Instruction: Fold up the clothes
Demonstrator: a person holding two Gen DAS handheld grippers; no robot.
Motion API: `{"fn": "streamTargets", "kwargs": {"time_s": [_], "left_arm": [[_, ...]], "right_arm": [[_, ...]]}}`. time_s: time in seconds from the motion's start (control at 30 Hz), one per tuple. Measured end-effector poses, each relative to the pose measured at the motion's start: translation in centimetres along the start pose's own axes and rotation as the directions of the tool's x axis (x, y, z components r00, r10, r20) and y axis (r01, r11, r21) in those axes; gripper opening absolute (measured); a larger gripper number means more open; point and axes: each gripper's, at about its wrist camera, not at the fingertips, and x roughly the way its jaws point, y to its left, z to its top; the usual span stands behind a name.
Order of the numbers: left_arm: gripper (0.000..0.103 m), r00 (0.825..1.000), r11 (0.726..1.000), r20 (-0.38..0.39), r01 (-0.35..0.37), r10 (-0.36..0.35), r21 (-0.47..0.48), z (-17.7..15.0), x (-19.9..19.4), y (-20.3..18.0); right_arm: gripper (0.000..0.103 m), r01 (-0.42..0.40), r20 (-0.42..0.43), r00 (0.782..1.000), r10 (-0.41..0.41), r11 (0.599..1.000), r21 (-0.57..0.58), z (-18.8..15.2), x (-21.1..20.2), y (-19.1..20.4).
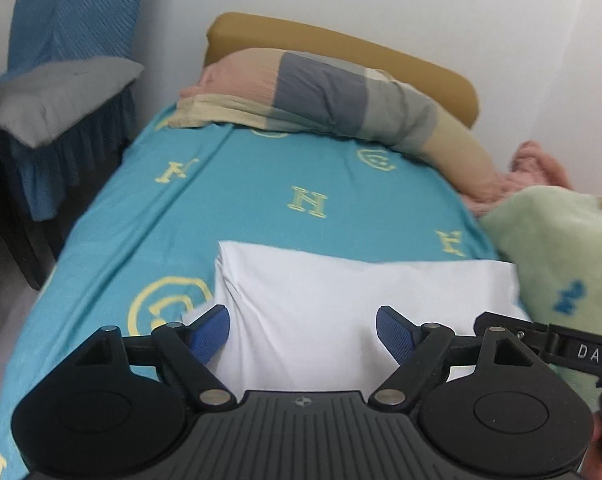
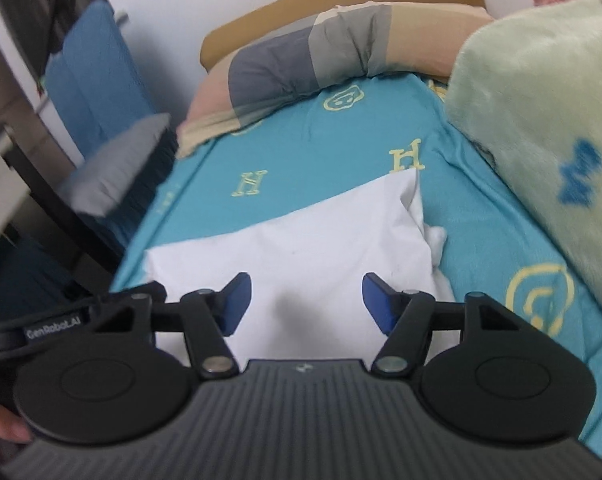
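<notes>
— White cotton, folded into a soft rectangle: that is the white folded garment [image 1: 341,300], lying on the turquoise bedsheet with yellow letter prints [image 1: 229,208], toward the foot of the bed, well apart from the long striped bolster pillow in pink, grey and beige [image 1: 333,96] at the mustard-brown headboard [image 1: 341,46].

— And the grippers?

— Both hover just above the garment. The left gripper [image 1: 303,332] has its blue pads spread wide, with only white cloth showing in the gap below and nothing pinched. The right gripper [image 2: 307,300] is also parted, a little less wide, and grips nothing either.

— So which step is this?

— My reading: one fold is laid down and the cloth has been let go. It already looks like a compact packet, though its right corner, nearest the pale green fleece blanket with blue marks [image 2: 541,120], is bunched, with a loose bit of cloth poking out.

— What does the next move call for?

— Probably tucking that stray corner, or taking the two edges on the side away from the bolster and folding once more. Either way each gripper must drop to an edge and catch all layers, not just the top one.
</notes>
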Motion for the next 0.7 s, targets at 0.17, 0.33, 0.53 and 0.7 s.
{"fn": "streamTargets", "kwargs": {"time_s": [0.17, 0.33, 0.53, 0.7], "left_arm": [[0.082, 0.995, 0.995, -0.079, -0.060, 0.053, -0.084, -0.1, 4.0, 1.4], [0.082, 0.996, 0.992, -0.076, -0.062, 0.054, -0.110, 0.2, 3.8, 2.1], [0.082, 0.997, 0.980, -0.053, -0.071, 0.062, -0.188, 0.9, 3.5, 3.8], [0.076, 0.999, 0.976, -0.035, -0.044, 0.038, -0.212, 1.3, 3.5, 4.5]], "right_arm": [[0.063, 0.053, 0.000, 0.999, -0.053, 0.998, -0.039, -0.4, 3.6, -0.4], [0.064, 0.070, 0.006, 0.998, -0.070, 0.996, -0.046, -0.5, 4.1, -0.2], [0.069, 0.047, 0.033, 0.998, -0.049, 0.997, 0.059, 0.3, 3.0, -0.8], [0.070, 0.039, 0.076, 0.996, -0.047, 0.994, 0.098, 0.7, 1.9, -1.5]]}}
